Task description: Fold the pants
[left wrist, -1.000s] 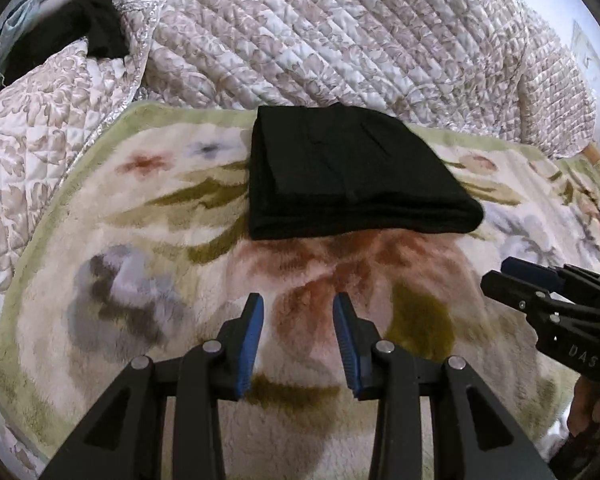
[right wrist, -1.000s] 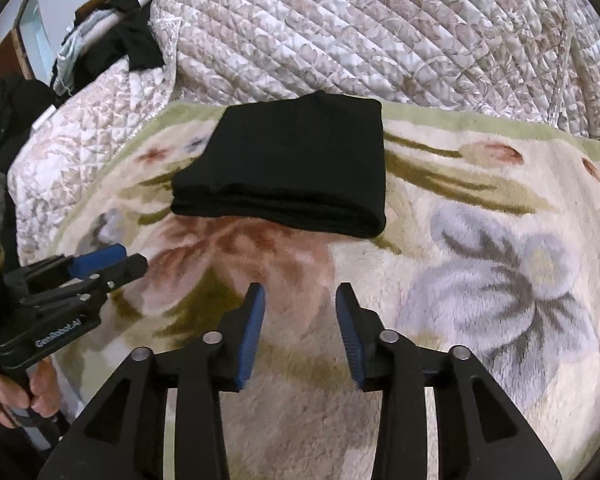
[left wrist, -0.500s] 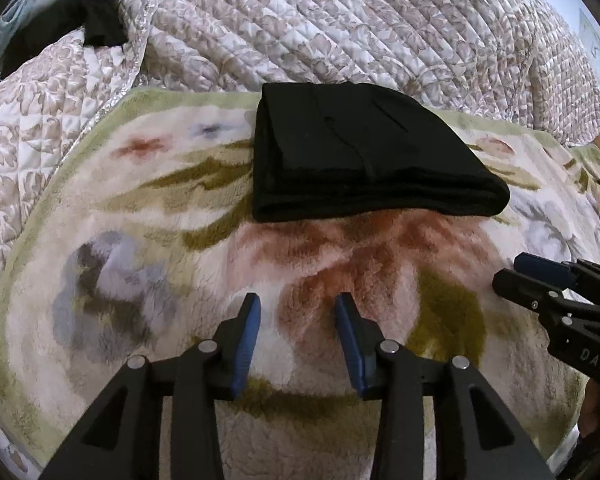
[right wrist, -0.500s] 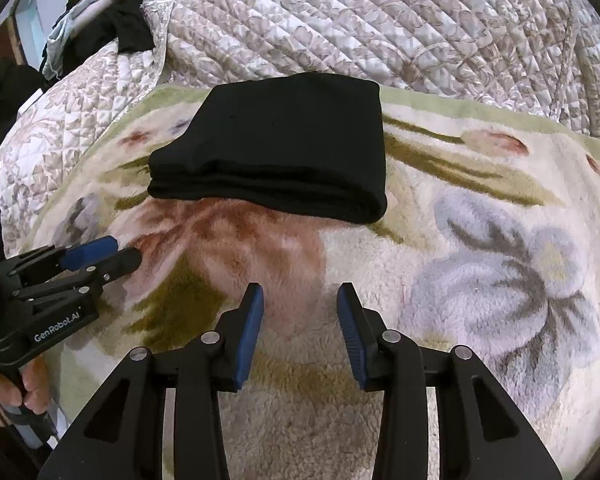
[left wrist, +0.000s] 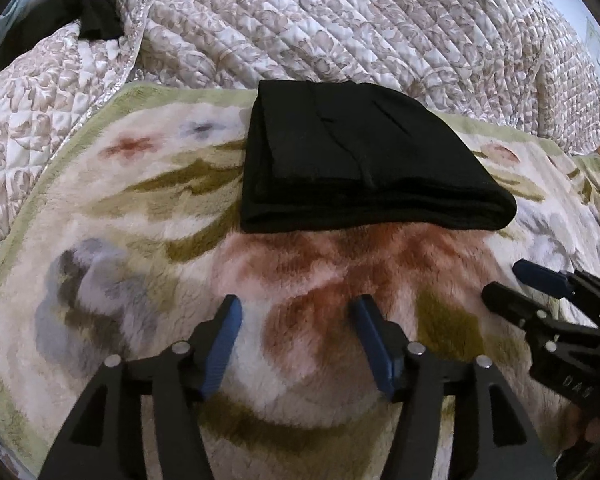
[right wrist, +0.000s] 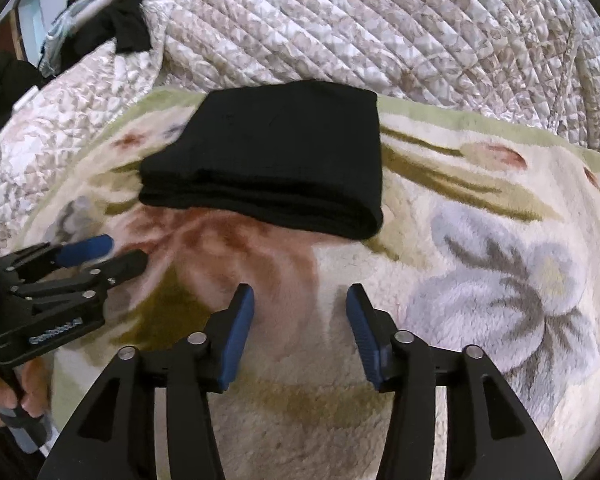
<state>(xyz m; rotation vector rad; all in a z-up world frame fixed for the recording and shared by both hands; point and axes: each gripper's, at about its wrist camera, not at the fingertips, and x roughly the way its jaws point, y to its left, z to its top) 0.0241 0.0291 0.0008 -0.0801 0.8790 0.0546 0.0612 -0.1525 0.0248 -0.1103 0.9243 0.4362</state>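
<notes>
Both grippers have opened wider since the earlier frames. Black pants [left wrist: 364, 164] lie folded into a neat rectangle on a fluffy flowered blanket [left wrist: 140, 208], with a quilted bedspread [left wrist: 340, 24] behind. Left gripper [left wrist: 296, 312] hovers near the pants, jaws wide and empty. Right gripper [right wrist: 300, 300] hovers beside it, also wide and empty, clear of the pants [right wrist: 276, 156].

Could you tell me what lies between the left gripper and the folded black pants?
Only bare floral blanket separates the left gripper from the folded pants, in the left wrist view.
</notes>
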